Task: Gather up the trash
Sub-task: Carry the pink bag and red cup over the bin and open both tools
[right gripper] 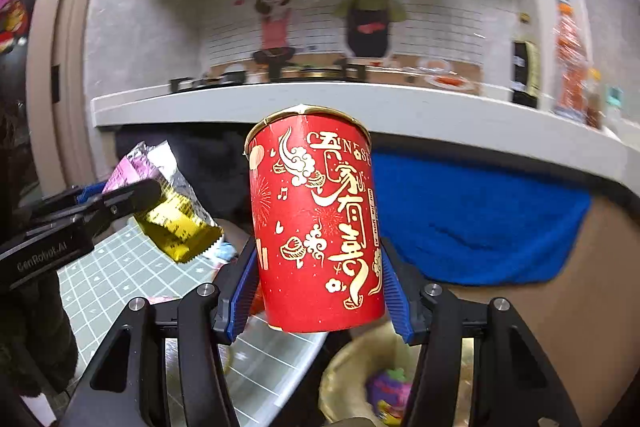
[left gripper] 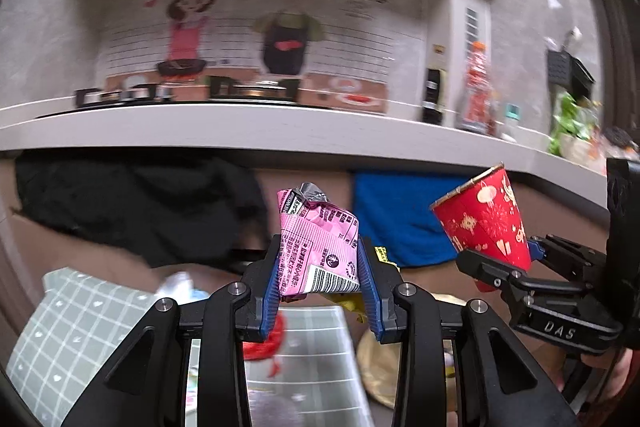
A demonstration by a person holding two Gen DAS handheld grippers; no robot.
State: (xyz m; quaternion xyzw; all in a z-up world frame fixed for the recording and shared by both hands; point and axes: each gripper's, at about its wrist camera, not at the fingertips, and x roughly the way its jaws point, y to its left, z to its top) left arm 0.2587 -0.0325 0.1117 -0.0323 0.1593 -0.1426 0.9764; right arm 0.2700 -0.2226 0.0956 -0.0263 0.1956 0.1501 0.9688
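Left gripper [left gripper: 319,277] — blue pads clamped on a crumpled pink snack wrapper [left gripper: 320,247], held up in front of the white counter [left gripper: 240,131]; a yellow wrapper [right gripper: 176,223] is pinched in the same jaws.

Right gripper [right gripper: 318,291] — jaws closed on the sides of a red paper cup [right gripper: 316,227] with gold print, upright, rim at counter-edge height.

Below the counter: black cloth [left gripper: 132,203] and blue towel [right gripper: 476,219] draped over its front.

Beneath the grippers: green checked mat [left gripper: 76,323], red scrap [left gripper: 266,343], and a gold-lined bin [right gripper: 352,375] with wrappers inside.

On the counter: stove burners [left gripper: 120,95], bottles [right gripper: 524,71], a green plant [left gripper: 572,123].
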